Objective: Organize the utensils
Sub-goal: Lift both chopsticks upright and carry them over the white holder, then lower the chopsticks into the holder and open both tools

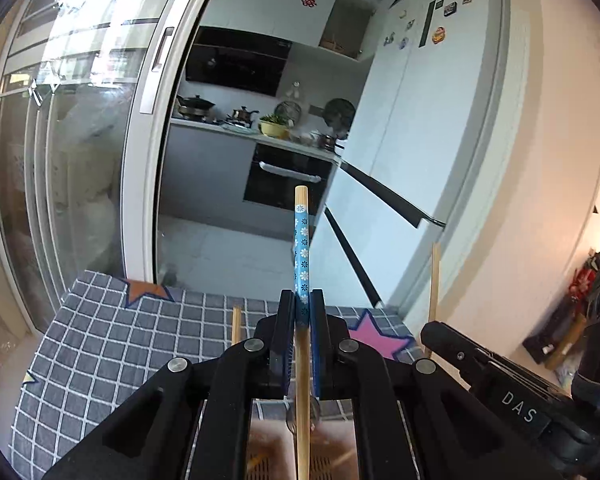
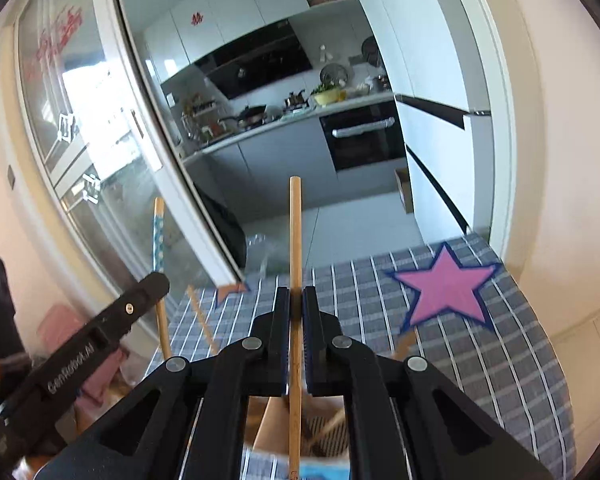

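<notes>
Left gripper clamps a blue floral-banded bamboo chopstick; right gripper clamps a plain bamboo chopstick, above the grey checked tablecloth

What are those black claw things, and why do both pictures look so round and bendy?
Those claws are two grabbing tools, and a person holds one in each hand. Each tool has a little camera that looks out along its two fingers, and its wide lens bends everything round.

One picture comes from the left gripper. It is shut on a chopstick with a blue flowered band, which points away from the camera. The other tool shows at the right edge.

The other picture comes from the right gripper. It is shut on a plain wooden chopstick.

Below them is a table with a grey checked cloth with a pink star and an orange star printed on it. Behind it, through an open sliding door, is a kitchen.
</notes>
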`<state>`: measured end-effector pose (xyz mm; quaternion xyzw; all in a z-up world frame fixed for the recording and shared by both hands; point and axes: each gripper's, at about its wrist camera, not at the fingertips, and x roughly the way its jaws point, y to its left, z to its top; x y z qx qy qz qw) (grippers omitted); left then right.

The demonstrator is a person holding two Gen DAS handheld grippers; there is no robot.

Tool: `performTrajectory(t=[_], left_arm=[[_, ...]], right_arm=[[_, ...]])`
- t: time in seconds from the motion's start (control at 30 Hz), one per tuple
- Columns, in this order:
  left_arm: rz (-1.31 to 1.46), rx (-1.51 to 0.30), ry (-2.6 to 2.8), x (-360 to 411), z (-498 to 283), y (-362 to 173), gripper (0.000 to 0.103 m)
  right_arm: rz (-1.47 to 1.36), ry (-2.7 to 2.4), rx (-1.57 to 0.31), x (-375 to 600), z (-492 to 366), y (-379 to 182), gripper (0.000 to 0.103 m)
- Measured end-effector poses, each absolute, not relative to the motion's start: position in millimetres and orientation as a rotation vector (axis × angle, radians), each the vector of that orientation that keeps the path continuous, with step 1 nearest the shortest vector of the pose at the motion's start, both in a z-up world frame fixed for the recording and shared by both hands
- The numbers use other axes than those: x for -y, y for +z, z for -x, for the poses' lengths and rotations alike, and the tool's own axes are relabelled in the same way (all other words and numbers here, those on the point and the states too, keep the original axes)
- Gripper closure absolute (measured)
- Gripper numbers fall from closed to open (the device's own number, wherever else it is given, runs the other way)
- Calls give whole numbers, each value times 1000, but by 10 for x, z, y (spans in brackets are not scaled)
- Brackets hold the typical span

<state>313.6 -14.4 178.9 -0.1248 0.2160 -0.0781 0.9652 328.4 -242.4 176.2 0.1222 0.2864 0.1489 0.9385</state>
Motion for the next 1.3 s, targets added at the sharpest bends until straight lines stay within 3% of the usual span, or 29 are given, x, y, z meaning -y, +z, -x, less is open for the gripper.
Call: performTrajectory(t=[0.43, 0.77, 1.03, 1.3], left_arm=[[189, -289, -27, 220, -3319, 1508, 64], [68, -340, -5, 388, -3174, 1038, 64], [7, -355, -43, 480, -2948, 972, 64], [13, -396, -81, 497, -3031, 1053, 64]], right_arm=[[-147, 324, -462, 2166, -3619, 1365, 97], [-137, 328, -418, 2229, -3308, 1083, 97], [-105, 317, -361, 2313, -2973, 1126, 97], [-174, 285, -420, 2428, -3138, 1134, 96]])
